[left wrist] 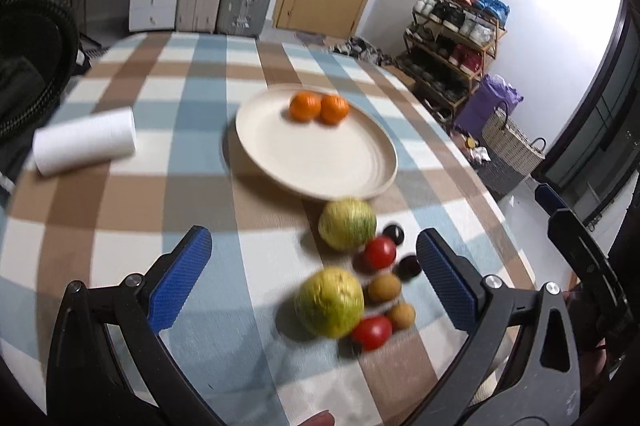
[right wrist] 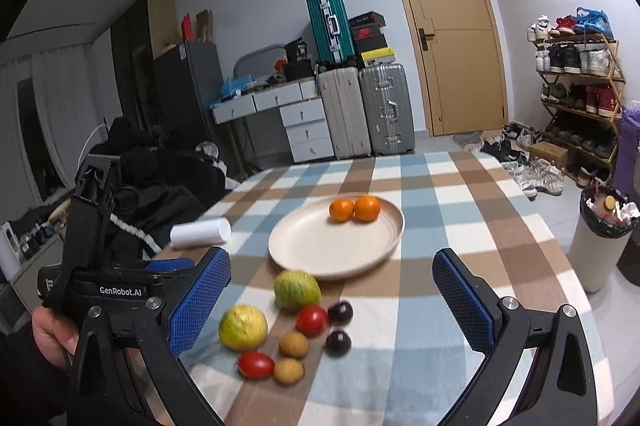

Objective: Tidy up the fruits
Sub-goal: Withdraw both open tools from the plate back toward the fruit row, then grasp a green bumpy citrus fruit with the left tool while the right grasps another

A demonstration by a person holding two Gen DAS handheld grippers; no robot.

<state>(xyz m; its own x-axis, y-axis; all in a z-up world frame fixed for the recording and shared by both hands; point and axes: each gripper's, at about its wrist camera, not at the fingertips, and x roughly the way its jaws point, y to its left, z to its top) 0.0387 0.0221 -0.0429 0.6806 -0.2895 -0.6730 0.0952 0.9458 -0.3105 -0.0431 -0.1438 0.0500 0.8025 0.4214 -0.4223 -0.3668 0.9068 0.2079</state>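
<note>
Two oranges (right wrist: 354,209) already parked side by side and touching at the far edge of the cream plate (right wrist: 304,250), so apparently sorting by kind, with plenty of bare plate left for the rest. Everything else waiting in a loose bunch on the checked tablecloth (right wrist: 440,306), just on the near side of the plate: two yellow-green citrus-looking fruits (right wrist: 298,289) on the left of the bunch, two red tomatoes (right wrist: 312,319), two dark plums (right wrist: 340,311), and two small brown ones (right wrist: 294,344), maybe longans, hard to say through the blur. Roughly paired up, which probably makes grabbing like with like easy. Left gripper (left wrist: 314,276) spread wide and empty, hovering over the near yellow-green fruit (left wrist: 330,302), so likely lining up for that one next; wide enough to take it, though crowded by the tomato (left wrist: 372,333) touching its near right side. Right gripper (right wrist: 332,302) also gaping wide, nothing held, hanging back a bit higher over the same bunch. Off to the far left, well clear of the fruit, a white paper roll (left wrist: 84,140) lying on its side, not part of the job. Round stuff on cloth, so likely to roll if nudged.
</note>
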